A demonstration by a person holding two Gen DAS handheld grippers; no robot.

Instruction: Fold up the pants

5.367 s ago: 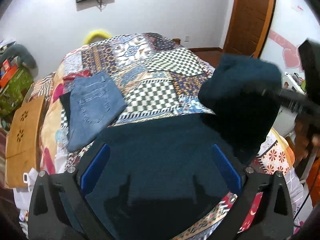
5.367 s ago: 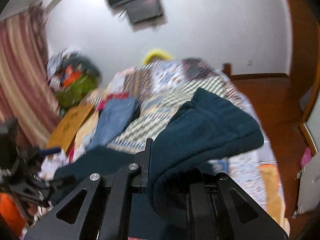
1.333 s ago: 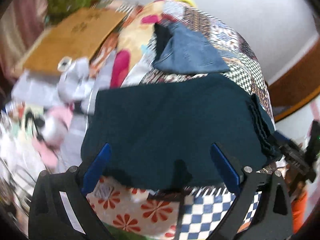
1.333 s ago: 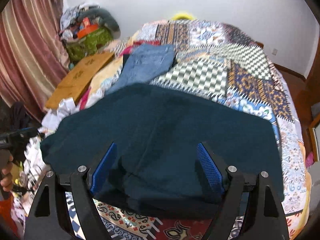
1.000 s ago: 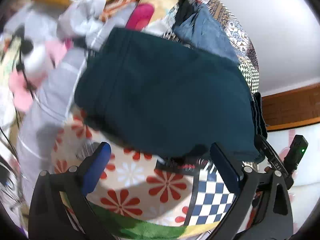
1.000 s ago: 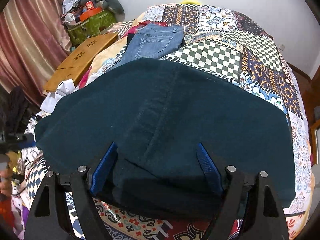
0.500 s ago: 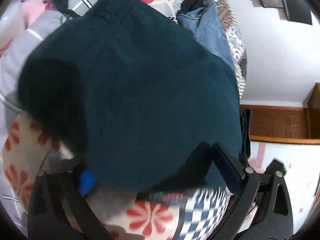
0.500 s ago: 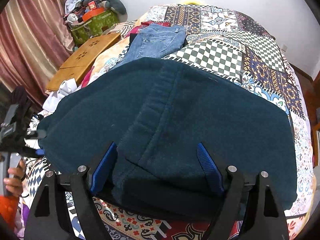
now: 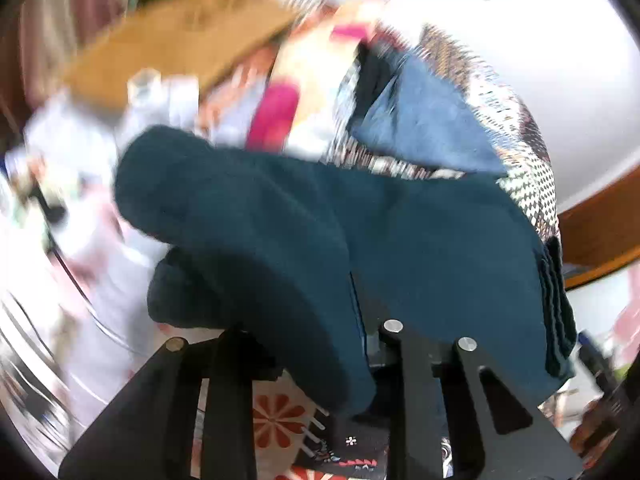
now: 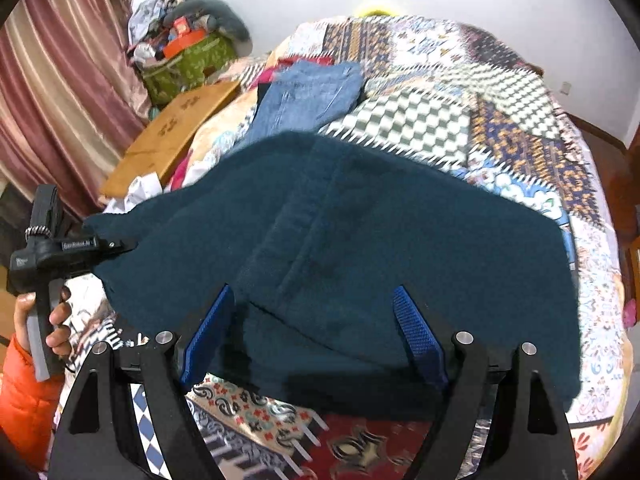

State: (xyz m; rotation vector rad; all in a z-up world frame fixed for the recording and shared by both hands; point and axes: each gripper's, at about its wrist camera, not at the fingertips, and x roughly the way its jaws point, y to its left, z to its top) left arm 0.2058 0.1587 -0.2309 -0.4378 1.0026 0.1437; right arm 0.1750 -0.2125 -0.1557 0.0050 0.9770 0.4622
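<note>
Dark teal pants (image 10: 400, 248) lie folded across the near end of a patchwork bed (image 10: 520, 148). In the left wrist view a thick fold of the pants (image 9: 280, 248) bulges up between the fingers of my left gripper (image 9: 320, 340), whose jaws are closing and pinching the cloth. From the right wrist view the left gripper (image 10: 120, 245) holds the pants' left end, slightly raised, with a hand (image 10: 52, 320) on its grip. My right gripper (image 10: 312, 332) stands open over the pants' near edge, its blue pads (image 10: 416, 332) clear of the cloth.
Folded blue jeans (image 10: 308, 96) lie farther up the bed on its left side. A wooden board (image 10: 172, 132), a green bag (image 10: 184, 64) with clutter and a striped curtain (image 10: 60, 80) line the left. The left wrist view is blurred by motion.
The left gripper, open by the pants' left end a second ago, has closed on it and lifted it, bunching the cloth. The right gripper has risen slightly and stayed open.
</note>
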